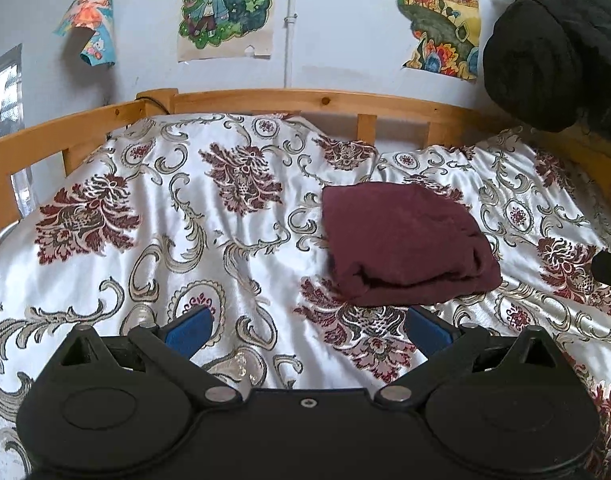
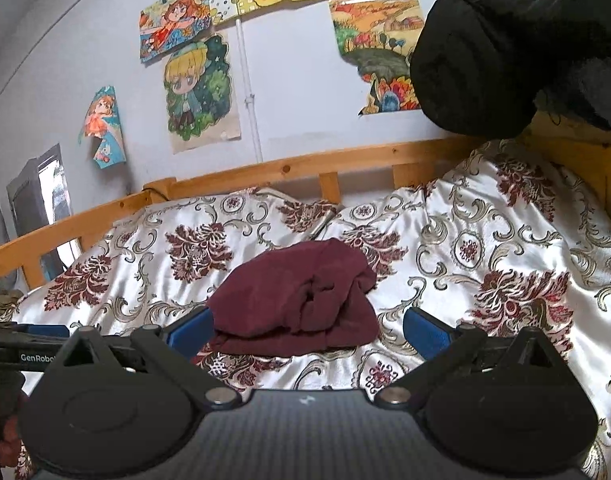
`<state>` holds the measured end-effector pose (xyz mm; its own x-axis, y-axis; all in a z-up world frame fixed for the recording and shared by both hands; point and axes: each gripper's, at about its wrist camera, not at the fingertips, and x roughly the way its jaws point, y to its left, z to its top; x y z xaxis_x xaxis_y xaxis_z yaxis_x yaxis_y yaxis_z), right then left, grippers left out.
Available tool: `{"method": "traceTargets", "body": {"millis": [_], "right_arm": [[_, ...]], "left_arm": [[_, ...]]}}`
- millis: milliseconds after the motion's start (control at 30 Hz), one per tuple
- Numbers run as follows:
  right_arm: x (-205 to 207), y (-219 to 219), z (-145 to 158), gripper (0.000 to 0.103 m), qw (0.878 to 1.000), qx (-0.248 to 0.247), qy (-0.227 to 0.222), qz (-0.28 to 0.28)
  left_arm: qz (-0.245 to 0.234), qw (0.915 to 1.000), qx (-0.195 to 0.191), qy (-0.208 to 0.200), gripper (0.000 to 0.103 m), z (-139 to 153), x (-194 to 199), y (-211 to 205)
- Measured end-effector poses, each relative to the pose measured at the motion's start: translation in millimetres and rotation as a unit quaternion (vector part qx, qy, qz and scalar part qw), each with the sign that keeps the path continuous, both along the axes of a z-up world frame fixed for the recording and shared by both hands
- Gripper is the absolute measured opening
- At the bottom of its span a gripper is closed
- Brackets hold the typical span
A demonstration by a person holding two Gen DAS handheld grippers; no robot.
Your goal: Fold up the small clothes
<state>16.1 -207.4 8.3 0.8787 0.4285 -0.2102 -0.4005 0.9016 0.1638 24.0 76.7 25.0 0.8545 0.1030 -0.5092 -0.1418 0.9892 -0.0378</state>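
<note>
Garment: maroon cloth [image 2: 293,304] lay folded into a compact bundle on the bed [image 2: 505,248], apparently finished.
Left claw [image 1: 307,330]: spread apart, empty, near the bundle.
Right claw [image 2: 307,330]: spread apart, empty, just before the bundle.

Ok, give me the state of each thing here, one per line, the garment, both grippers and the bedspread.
Maroon garment: folded into a compact bundle, lying on the bedspread, not gripped.
Left gripper: open, empty.
Right gripper: open, empty, just short of the garment.
Bedspread: spread out, wrinkled.
</note>
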Motion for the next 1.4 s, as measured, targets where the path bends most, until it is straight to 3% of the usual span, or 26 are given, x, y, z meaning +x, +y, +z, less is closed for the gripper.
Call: {"method": "traceTargets", "body": {"millis": [1400], "right_arm": [[0.0,-0.3,-0.8,0.103,1.000,0.010,0.013,0.004]], "left_arm": [[0.000,1.0000,0.001,0.004,0.102,-0.6,-1.3,-2.5]]}}
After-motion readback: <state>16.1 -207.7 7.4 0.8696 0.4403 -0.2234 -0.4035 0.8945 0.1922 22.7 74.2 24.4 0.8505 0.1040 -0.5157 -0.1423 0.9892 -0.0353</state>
